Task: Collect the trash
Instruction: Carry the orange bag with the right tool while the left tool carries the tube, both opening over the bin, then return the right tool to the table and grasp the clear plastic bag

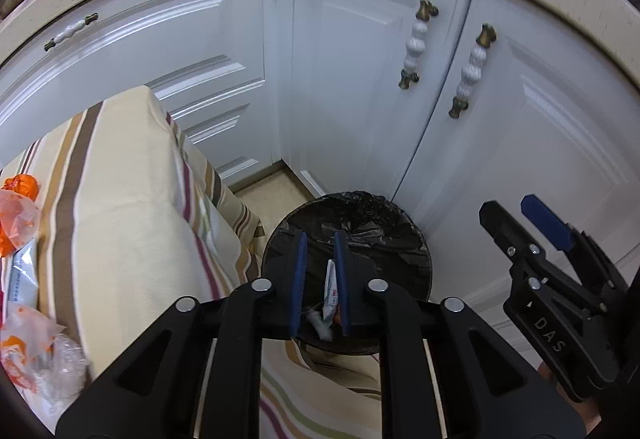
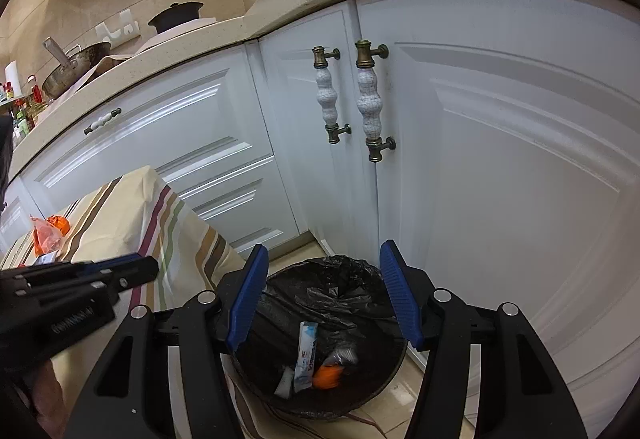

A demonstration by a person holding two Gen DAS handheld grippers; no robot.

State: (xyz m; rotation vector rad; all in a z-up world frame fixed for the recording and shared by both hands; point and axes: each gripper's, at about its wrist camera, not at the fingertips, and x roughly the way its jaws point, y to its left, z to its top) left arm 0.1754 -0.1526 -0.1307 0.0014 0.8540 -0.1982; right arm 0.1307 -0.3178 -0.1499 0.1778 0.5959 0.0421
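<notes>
Trash bin (image 2: 320, 339), one, black-lined, on floor at table's (image 2: 120, 223) corner, beside white cabinet doors (image 2: 500, 179); holds three pieces: white-blue packet (image 2: 306, 357), orange wrapper (image 2: 328, 375), small white scrap (image 2: 285, 385). More wrappers (image 1: 20, 223) at table's left edge. Left gripper (image 1: 320, 239) jaws narrowly apart, right gripper (image 2: 324, 259) jaws wide apart, both above bin, empty.

My right gripper (image 2: 324, 295) hangs with fingers (image 2: 246, 299) spread wide above the black-lined bin (image 2: 320, 343), where a white sachet (image 2: 306, 357) and orange wrapper (image 2: 328, 375) lie.
</notes>
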